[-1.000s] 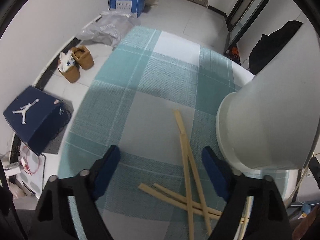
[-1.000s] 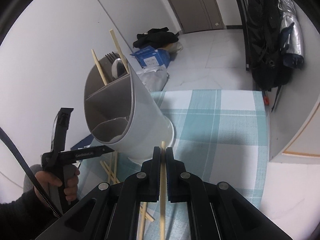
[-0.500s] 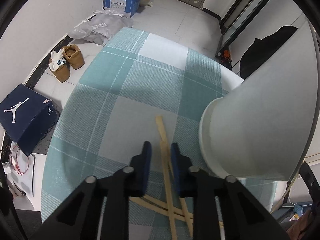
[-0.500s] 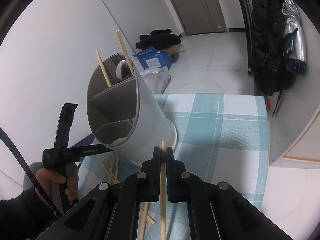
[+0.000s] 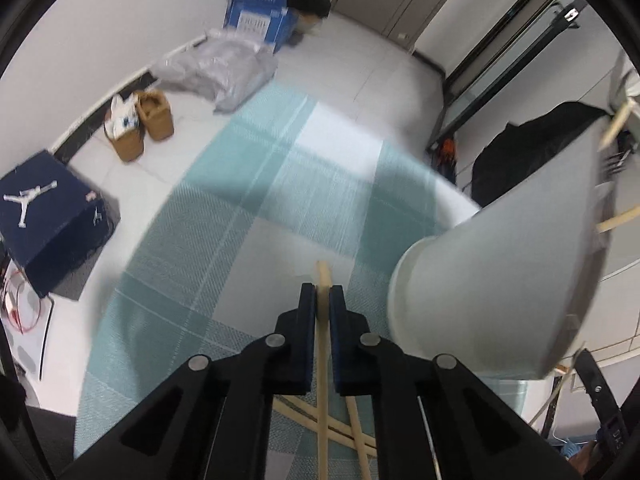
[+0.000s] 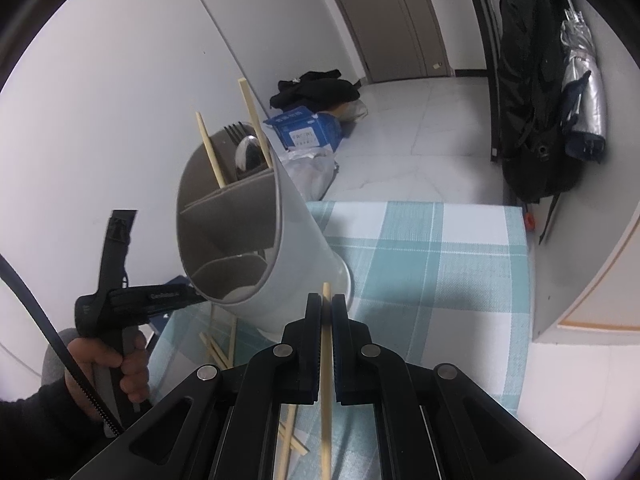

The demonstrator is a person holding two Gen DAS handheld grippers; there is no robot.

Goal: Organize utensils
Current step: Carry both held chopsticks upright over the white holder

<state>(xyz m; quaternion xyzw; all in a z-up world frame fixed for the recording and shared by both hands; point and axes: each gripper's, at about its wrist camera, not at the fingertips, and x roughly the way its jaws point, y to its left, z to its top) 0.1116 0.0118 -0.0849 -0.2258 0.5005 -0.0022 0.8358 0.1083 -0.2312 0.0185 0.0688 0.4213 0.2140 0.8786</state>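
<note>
- Left claw (image 5: 322, 305): the jaws are pressed onto 1 wooden chopstick (image 5: 321, 380), whose long axis runs along the fingers, with a short tip showing past them.
- Right claw (image 6: 326, 316): the jaws are likewise pinched on a second chopstick (image 6: 326, 400), held along the fingers with its tip pointing forward and up.
- Key relation: the white utensil holder (image 6: 296, 248) stands on the desk (image 6: 432, 264) just ahead and to the left of the right claw; it appears tilted, which may be partly lens distortion. Its open, divided mouth (image 6: 224, 236) lies above and to the left of the held tip. In the left wrist view the same holder is seen close on the right, its base near the claw.
- Holder contents: in the far compartment, 2 chopsticks (image 6: 210, 152), a fork (image 6: 236, 132) and a spoon (image 6: 248, 156) stand upright; the nearer compartments look unfilled.
- Loose chopsticks (image 5: 352, 432) lie crossed on the checked cloth below the left claw, beside the holder's base.
- Judged next move: each stick would have to be raised and tipped downward over the rim; neither claw is clearly nearer the mouth.
- Left hand (image 6: 116, 364): it is seen wrapped around the tool's handle, low beside the holder.
</note>
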